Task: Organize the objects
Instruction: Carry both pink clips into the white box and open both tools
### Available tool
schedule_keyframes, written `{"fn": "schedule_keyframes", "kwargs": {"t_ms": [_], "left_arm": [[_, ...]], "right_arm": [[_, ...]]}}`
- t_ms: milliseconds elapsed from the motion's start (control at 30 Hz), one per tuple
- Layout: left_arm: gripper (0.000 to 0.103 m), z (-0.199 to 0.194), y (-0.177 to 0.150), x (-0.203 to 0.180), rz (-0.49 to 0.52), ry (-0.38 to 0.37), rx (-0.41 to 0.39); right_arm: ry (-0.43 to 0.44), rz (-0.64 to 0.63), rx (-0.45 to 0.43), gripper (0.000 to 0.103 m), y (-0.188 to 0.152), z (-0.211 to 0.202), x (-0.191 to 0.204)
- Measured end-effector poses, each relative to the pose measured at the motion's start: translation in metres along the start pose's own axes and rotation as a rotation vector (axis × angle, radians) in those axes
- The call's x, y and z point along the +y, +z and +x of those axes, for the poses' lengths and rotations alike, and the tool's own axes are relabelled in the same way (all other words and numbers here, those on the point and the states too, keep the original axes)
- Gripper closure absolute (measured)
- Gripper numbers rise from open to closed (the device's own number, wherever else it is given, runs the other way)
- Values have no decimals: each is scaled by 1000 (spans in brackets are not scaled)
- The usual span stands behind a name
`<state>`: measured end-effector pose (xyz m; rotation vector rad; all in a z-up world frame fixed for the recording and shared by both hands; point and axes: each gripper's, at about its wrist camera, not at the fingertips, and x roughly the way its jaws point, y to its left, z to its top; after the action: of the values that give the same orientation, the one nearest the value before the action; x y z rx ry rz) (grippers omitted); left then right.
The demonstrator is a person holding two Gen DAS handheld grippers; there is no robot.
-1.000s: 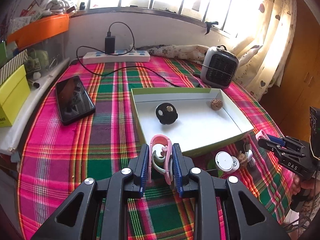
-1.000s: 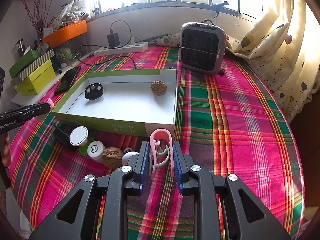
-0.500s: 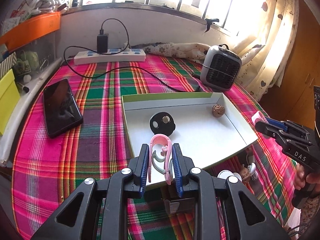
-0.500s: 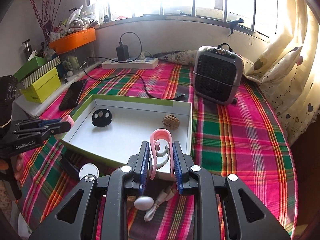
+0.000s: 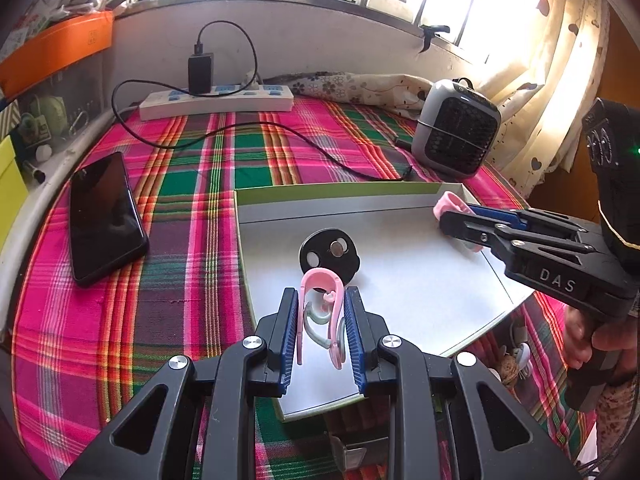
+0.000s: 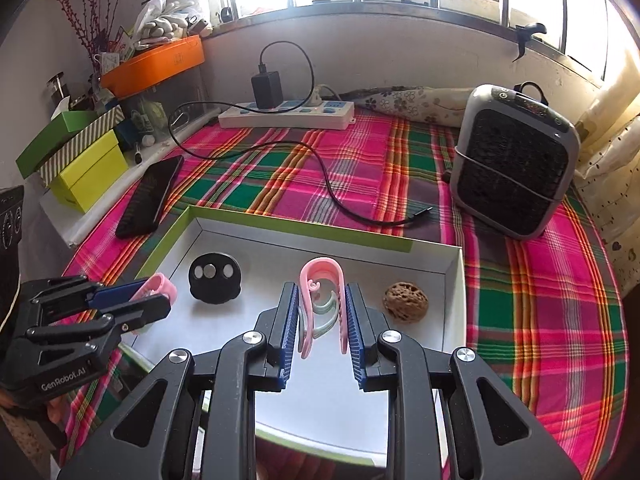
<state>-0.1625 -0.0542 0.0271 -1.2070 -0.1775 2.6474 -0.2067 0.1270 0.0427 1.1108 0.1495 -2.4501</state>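
My left gripper [image 5: 320,300] is shut on a pink clip [image 5: 320,280] and holds it over the near left part of the white tray [image 5: 420,280]. My right gripper [image 6: 320,294] is shut on a second pink clip [image 6: 322,272] over the tray's middle [image 6: 400,256]. A black round disc [image 5: 330,254] lies in the tray, also in the right wrist view [image 6: 215,278]. A walnut [image 6: 406,302] lies at the tray's right. Each gripper shows in the other's view: the right one [image 5: 460,216], the left one [image 6: 160,294].
A black phone [image 5: 106,216] lies left of the tray. A power strip [image 5: 216,100] with a charger cable [image 5: 280,136] sits at the back. A small grey heater [image 6: 514,160] stands back right. Small objects [image 5: 514,364] lie beside the tray's near right corner. Boxes [image 6: 80,160] stand left.
Both grippers have moved forward from the table's near side to over the tray, each still holding its pink clip.
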Motion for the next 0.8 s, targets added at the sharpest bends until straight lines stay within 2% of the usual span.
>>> {"fn": "schedule_keyframes", "kwargs": {"t_ms": [133, 367, 800], "left_arm": [[82, 6, 1, -1, 3, 5, 12], [82, 12, 5, 0, 3, 21, 15], [82, 18, 6, -9, 34, 41, 28]], "right_arm": [[37, 16, 42, 79, 8, 21, 0], [50, 24, 84, 79, 18, 44, 1], [16, 1, 133, 79, 20, 64, 7]]}}
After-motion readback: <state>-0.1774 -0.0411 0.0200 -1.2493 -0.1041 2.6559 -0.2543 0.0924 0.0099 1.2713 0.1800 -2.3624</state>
